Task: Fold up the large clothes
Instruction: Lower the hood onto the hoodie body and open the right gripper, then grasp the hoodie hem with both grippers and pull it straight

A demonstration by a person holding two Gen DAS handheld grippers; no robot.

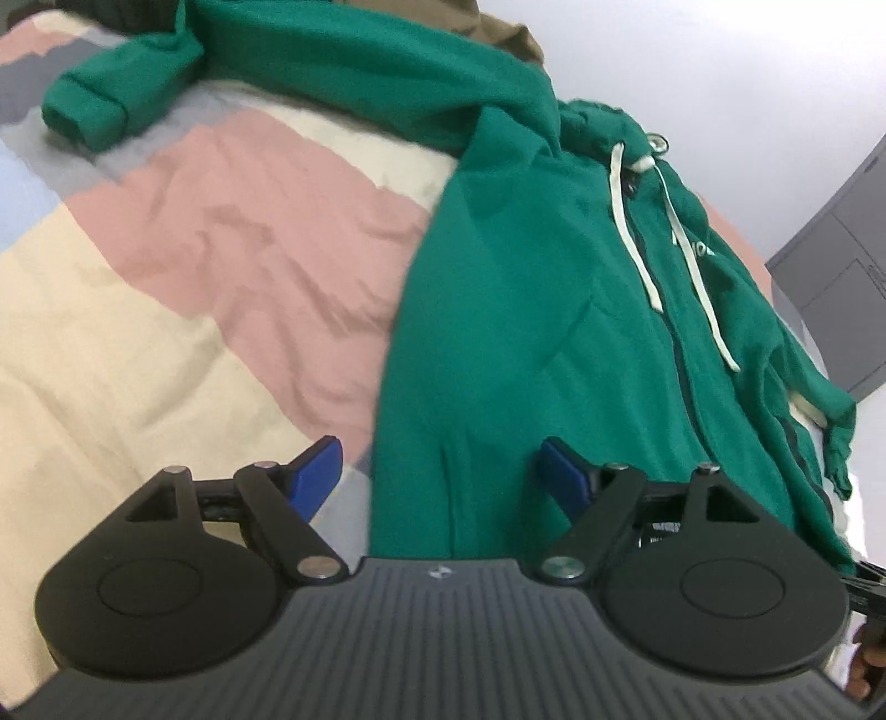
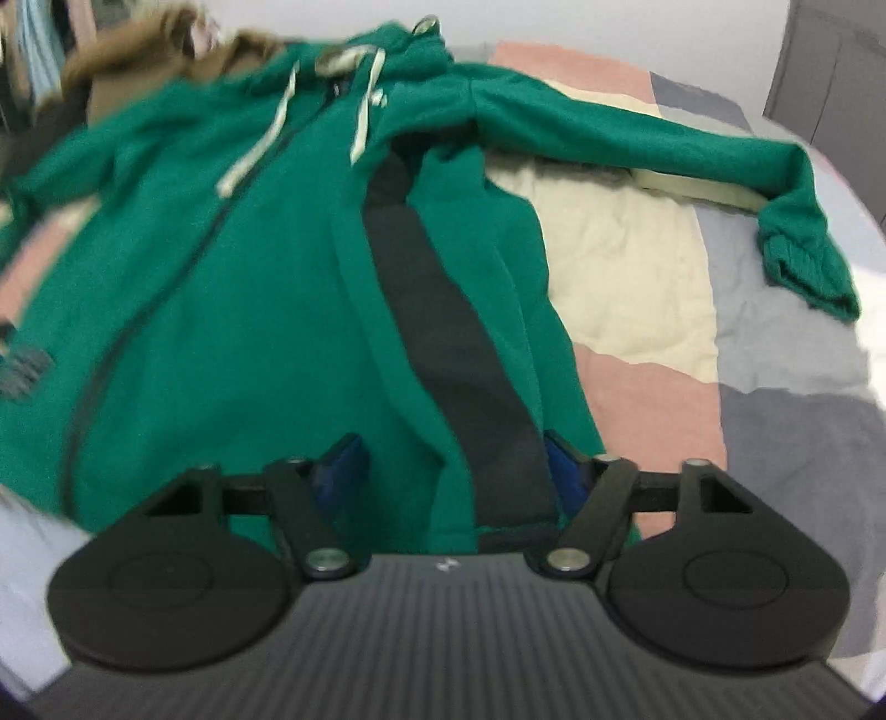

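A green zip hoodie with white drawstrings lies face up on the bed, one sleeve stretched to the far left. My left gripper is open above the hoodie's near left edge: one blue pad over the quilt, the other over green cloth. In the right wrist view the hoodie shows a black side stripe and its other sleeve reaching right. My right gripper is open, and the hem with the stripe lies between its blue pads.
The bed carries a patchwork quilt in pink, cream and grey. A brown garment is bunched behind the hood. A grey cabinet stands against the white wall beside the bed.
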